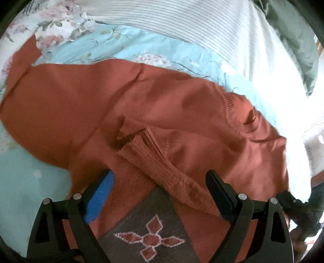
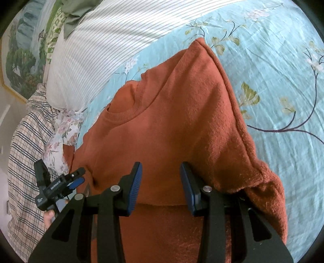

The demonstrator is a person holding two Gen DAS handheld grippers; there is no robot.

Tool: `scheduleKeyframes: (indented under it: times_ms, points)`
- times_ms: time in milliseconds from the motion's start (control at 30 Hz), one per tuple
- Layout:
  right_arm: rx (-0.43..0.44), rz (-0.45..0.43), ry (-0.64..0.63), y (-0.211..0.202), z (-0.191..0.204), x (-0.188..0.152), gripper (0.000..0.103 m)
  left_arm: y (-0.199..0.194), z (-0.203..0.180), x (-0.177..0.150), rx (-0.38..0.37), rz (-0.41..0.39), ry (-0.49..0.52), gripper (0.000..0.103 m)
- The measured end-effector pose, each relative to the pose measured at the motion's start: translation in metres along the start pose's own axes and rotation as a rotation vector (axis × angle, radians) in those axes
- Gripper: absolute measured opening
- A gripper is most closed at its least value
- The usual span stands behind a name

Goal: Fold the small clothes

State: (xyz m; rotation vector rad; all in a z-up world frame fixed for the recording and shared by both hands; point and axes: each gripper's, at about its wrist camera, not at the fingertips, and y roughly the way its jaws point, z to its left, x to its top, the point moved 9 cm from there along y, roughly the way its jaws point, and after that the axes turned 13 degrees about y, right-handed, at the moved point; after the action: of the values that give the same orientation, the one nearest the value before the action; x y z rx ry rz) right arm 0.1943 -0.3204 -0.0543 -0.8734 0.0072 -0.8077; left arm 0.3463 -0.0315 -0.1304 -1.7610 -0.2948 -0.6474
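Note:
A rust-orange knitted sweater [image 1: 141,97] lies partly folded on a light blue floral bedsheet [image 1: 30,178]. A ribbed sleeve cuff [image 1: 154,159] lies across it, and a grey panel with a flower motif [image 1: 149,240] shows at the bottom. My left gripper [image 1: 160,182] is open, its jaws wide apart over the cuff, holding nothing. In the right wrist view the sweater [image 2: 172,131] shows its round neckline [image 2: 121,115] and a folded edge. My right gripper [image 2: 161,180] is open just above that fold, empty. The left gripper [image 2: 58,186] also shows at the left.
A white striped pillow [image 2: 91,56] lies beyond the sweater, with green fabric [image 2: 75,14] behind it. A plaid cloth [image 2: 26,151] hangs at the left edge. The floral sheet [image 2: 283,91] stretches to the right.

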Motion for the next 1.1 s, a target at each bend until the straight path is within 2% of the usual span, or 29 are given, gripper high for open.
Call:
scheduleKeyframes:
  times_ms: [100,133,167,233,267,300,367,433,533,600,667,700,767,800,833,867,900,967,1000,1033,1100]
  points:
    - [-0.023,-0.060,-0.057,-0.017,0.010,0.010,0.042,0.003,0.017,0.000,-0.020,-0.003,-0.050,0.092]
    - [-0.034,-0.088,-0.076,-0.023,0.012,0.016,0.044,0.006,0.025,0.001,-0.047,-0.002,-0.082,0.091]
    - [-0.056,-0.116,-0.094,-0.028,0.013,0.025,0.052,0.006,0.029,0.002,-0.063,-0.004,-0.096,0.089]
    - [-0.133,-0.162,-0.117,-0.034,0.009,0.048,0.056,0.008,0.033,0.008,-0.094,-0.010,-0.108,0.082]
    - [-0.152,-0.169,-0.122,-0.033,0.007,0.054,0.056,0.008,0.032,0.011,-0.102,-0.008,-0.091,0.066]
    - [-0.174,-0.163,-0.131,-0.029,0.005,0.063,0.056,0.010,0.029,0.011,-0.108,0.003,-0.059,0.043]
    - [-0.226,-0.139,-0.146,-0.018,-0.002,0.075,0.056,0.012,0.021,0.002,-0.111,0.041,0.018,0.025]
    - [-0.271,-0.121,-0.164,-0.008,-0.008,0.083,0.056,0.012,0.020,-0.012,-0.065,0.052,0.095,0.026]
    - [-0.308,-0.100,-0.178,0.005,-0.015,0.091,0.056,0.003,0.023,-0.021,-0.076,0.056,0.137,0.029]
    - [-0.315,-0.084,-0.178,0.011,-0.018,0.091,0.056,0.002,0.027,-0.021,-0.093,0.081,0.131,0.046]
    - [-0.318,-0.079,-0.180,0.015,-0.020,0.090,0.056,0.005,0.027,-0.016,-0.129,0.102,0.117,0.057]
    - [-0.321,-0.079,-0.183,0.016,-0.020,0.090,0.056,0.007,0.028,-0.013,-0.137,0.108,0.111,0.061]
    - [-0.318,-0.082,-0.187,0.018,-0.020,0.089,0.055,0.015,0.026,-0.005,-0.128,0.127,0.115,0.062]
    - [-0.310,-0.081,-0.189,0.019,-0.020,0.088,0.048,0.019,0.024,-0.003,-0.116,0.137,0.122,0.060]
    - [-0.298,-0.068,-0.186,0.021,-0.018,0.086,0.020,0.021,0.021,-0.001,-0.096,0.137,0.135,0.058]
    - [-0.263,-0.054,-0.170,0.022,-0.017,0.085,0.015,0.022,0.018,-0.001,-0.060,0.129,0.167,0.048]
    - [-0.250,-0.066,-0.167,0.019,-0.016,0.087,0.014,0.021,0.012,-0.001,-0.008,0.115,0.230,0.029]
    - [-0.220,-0.128,-0.166,0.003,-0.012,0.093,0.014,0.016,0.003,-0.001,-0.013,0.094,0.274,0.011]
    - [-0.203,-0.176,-0.151,-0.010,-0.011,0.100,0.014,0.009,-0.004,0.002,-0.027,0.062,0.288,0.011]
    - [-0.178,-0.209,-0.123,-0.019,-0.013,0.105,0.013,-0.002,-0.013,0.010,-0.023,-0.005,0.317,0.011]
    - [-0.177,-0.223,-0.091,-0.021,-0.022,0.108,0.013,-0.014,-0.022,0.021,0.003,-0.109,0.359,0.011]
